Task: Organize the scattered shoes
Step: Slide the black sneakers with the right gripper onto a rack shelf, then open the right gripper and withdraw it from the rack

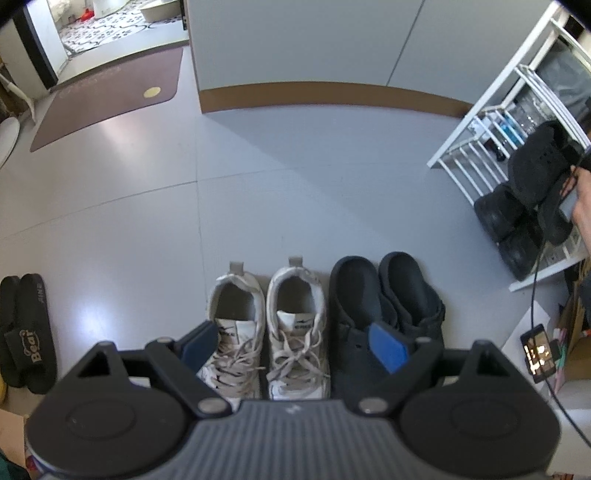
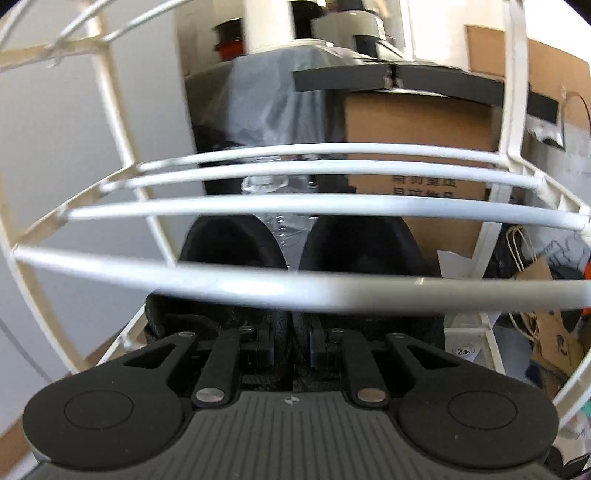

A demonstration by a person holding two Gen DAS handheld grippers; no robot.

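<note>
Right wrist view shows the right gripper (image 2: 291, 347) pinching the inner collars of a black shoe pair (image 2: 295, 251), so both travel together onto the white rack (image 2: 295, 284). The left gripper (image 1: 295, 343) hangs wide and empty over white sneakers (image 1: 269, 325) beside black clogs (image 1: 384, 295), already lined up.

A pale grey floor (image 1: 280, 155) shines with soft light. A brown mat (image 1: 110, 96) (a round gold mark on it) lies before a doorway (image 1: 110, 22) onto patterned tiles. A grey cabinet (image 1: 314, 44) has a brown base. Cardboard boxes (image 2: 417, 129) stand behind white rails.
</note>
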